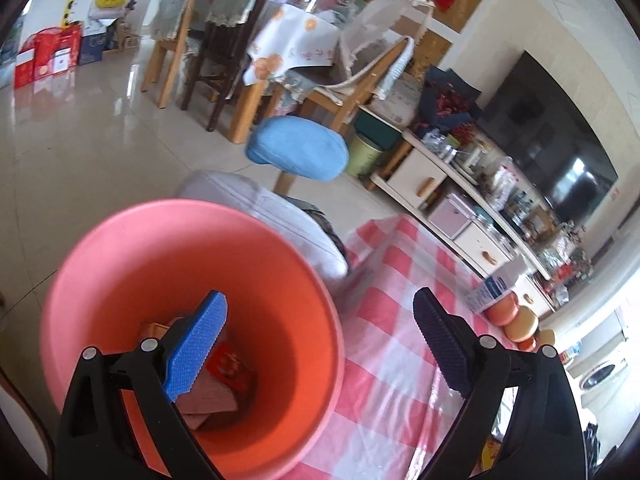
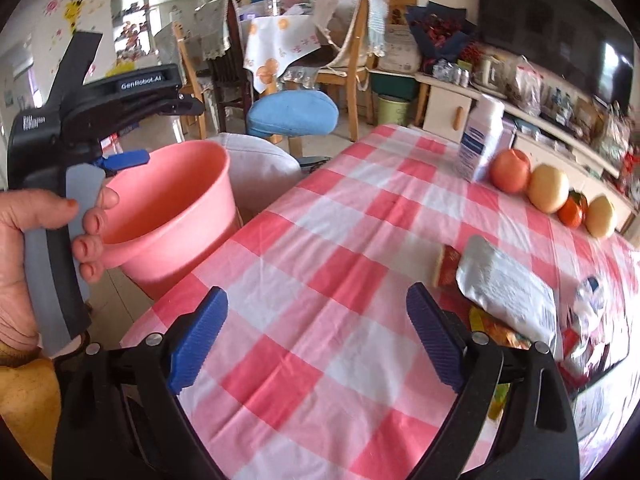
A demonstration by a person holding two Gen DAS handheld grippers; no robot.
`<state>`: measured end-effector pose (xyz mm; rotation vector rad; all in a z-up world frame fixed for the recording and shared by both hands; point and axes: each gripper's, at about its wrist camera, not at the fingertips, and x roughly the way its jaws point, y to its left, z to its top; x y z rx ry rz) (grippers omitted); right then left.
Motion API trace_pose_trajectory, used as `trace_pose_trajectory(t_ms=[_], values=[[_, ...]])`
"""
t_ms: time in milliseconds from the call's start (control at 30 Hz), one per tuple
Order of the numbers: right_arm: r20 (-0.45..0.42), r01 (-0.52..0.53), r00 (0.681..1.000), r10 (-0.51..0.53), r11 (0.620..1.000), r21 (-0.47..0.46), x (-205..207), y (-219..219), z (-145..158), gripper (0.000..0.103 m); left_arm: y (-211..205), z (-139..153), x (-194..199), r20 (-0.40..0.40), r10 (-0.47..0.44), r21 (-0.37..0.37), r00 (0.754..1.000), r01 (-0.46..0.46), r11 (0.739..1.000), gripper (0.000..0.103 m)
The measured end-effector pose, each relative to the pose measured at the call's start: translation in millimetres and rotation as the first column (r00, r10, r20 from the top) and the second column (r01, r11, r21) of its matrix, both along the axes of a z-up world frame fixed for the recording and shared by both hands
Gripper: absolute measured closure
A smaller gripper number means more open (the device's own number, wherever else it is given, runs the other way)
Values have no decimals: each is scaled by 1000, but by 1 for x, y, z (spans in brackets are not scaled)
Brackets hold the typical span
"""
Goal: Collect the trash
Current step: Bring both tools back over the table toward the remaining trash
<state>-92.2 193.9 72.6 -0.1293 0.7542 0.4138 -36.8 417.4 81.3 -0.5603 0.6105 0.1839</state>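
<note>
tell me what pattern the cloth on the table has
Red-pink and white checks on the thin fabric tablecloth, clearest in the right wrist view.

This is a lived-in home, a combined living and dining room. A table [image 2: 320, 280] wears a pink checked cloth, with fruit [image 2: 510, 170] lined along its edge. Wooden chairs [image 1: 224, 40] draped in covers stand on a glossy tiled floor [image 1: 80, 128]. A large TV [image 1: 552, 132] hangs over a long, cluttered cabinet [image 1: 460, 200], children's drawings [image 2: 72, 8] decorate a wall, and a washer [image 1: 600, 374] shows at the edge.
</note>
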Motion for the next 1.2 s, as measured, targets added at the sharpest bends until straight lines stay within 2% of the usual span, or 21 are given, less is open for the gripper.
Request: trace_pose_trajectory(t_ms=[133,233,333,467,600,833,933,1100,1200], values=[[-16,28,999,-28,999,31,-4,-18,1,10,-30,1,3,-13,-63,82,998,63,995,10],[-20,45,999,-44,998,49,-10,-33,2,9,-60,3,2,-15,-152,156,988,152,976,10],[-9,58,998,-58,997,48,-15,-45,4,9,-78,7,-4,6,-183,198,983,179,964,10],[16,85,996,-86,995,48,-22,-63,9,9,-85,8,-9,21,-200,168,980,193,967,10],[27,105,994,-106,993,55,-26,-80,13,9,-93,-2,-7,-38,-216,114,976,219,969,10],[28,128,991,-130,991,49,-32,-102,12,8,-116,-11,-13,-43,-283,87,958,286,954,10],[25,140,990,-142,988,60,-33,-111,13,8,-128,-17,-13,-75,-295,100,952,302,948,10],[27,169,985,-171,983,68,-35,-129,15,8,-154,-20,-19,-126,-326,170,937,344,923,10],[29,187,981,-190,979,78,-37,-140,17,8,-167,-23,-23,-142,-352,187,925,375,908,9]])
